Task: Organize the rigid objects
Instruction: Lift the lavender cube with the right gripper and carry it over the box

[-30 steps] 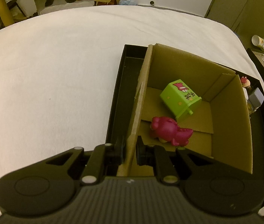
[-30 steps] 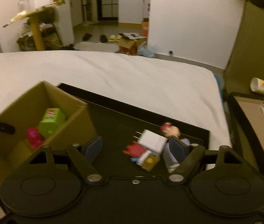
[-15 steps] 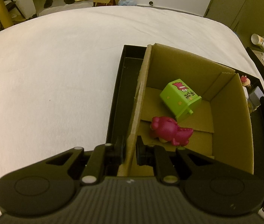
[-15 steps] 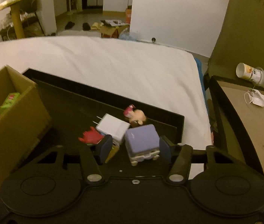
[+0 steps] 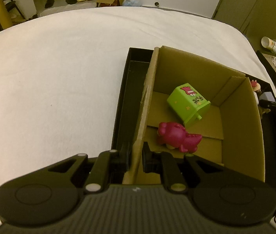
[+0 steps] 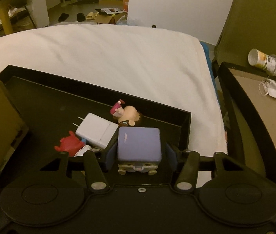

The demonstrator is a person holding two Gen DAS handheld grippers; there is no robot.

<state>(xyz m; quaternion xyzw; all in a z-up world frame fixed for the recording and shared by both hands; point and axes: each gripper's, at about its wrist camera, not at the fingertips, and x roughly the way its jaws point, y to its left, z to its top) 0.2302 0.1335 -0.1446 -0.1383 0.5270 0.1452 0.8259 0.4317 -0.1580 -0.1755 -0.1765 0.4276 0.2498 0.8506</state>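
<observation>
1. My left gripper (image 5: pixel 135 157) is clamped on the near wall of the cardboard box (image 5: pixel 241 128), one pad outside it and one inside.
2. Just ahead of those fingers, inside the box, lies a magenta dinosaur toy (image 5: pixel 177 136); beyond it, a little to the right, a green block toy (image 5: pixel 188 103) rests tilted on the box floor.
3. The box stands in a black tray (image 5: pixel 123 105), whose bare strip runs along the left of my left gripper; the tray sits on a white bed (image 5: pixel 59 68).
4. My right gripper (image 6: pixel 139 154) has a purple cube toy (image 6: pixel 139 146) between its pads. The jaws are closing around it; the left pad looks up against its side, and a thin gap shows at the right pad.
5. Ahead and left of the right fingers, a white plug charger (image 6: pixel 96 131) lies flat on the tray, prongs pointing away to the left.
6. A red crab-like toy (image 6: pixel 69 146) sits just left of the left finger, touching the charger's near edge.
7. Straight ahead past the cube, a small figurine (image 6: pixel 127 115) lies by the tray's far wall.
8. The box wall rises at the far left of the right gripper.
</observation>
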